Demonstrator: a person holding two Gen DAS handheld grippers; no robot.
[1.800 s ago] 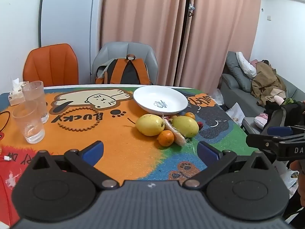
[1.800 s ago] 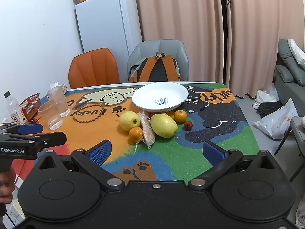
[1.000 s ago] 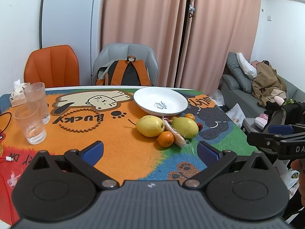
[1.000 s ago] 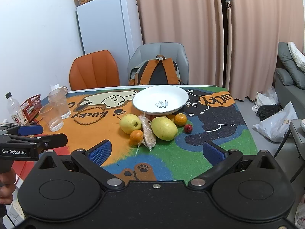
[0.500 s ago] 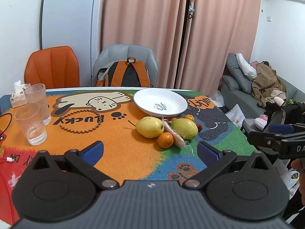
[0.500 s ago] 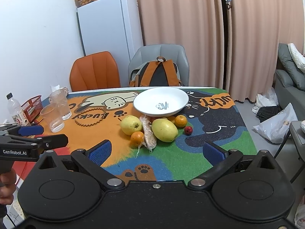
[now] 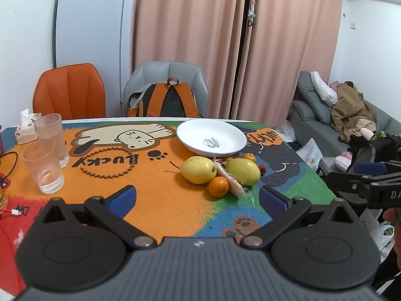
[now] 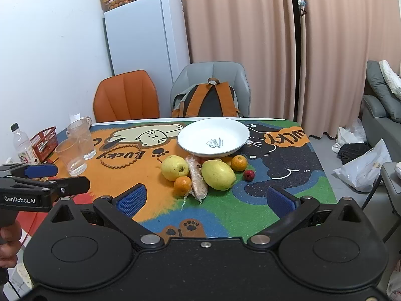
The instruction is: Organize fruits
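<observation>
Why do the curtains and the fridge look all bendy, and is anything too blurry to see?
Both wrist views use fisheye lenses, so straight things bow near the edges: in the right wrist view the fridge leans and the curtains curve. Both views are sharp and evenly lit; the fruit and plate are clear. Only the corners go dark, as in the left wrist view.

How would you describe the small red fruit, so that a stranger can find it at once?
Find the white plate on the colourful table mat; a heap of fruit lies just in front of it. The small red fruit sits alone at the heap's right edge, beside the larger yellow-green fruit. It is the only red piece and the smallest.
</observation>
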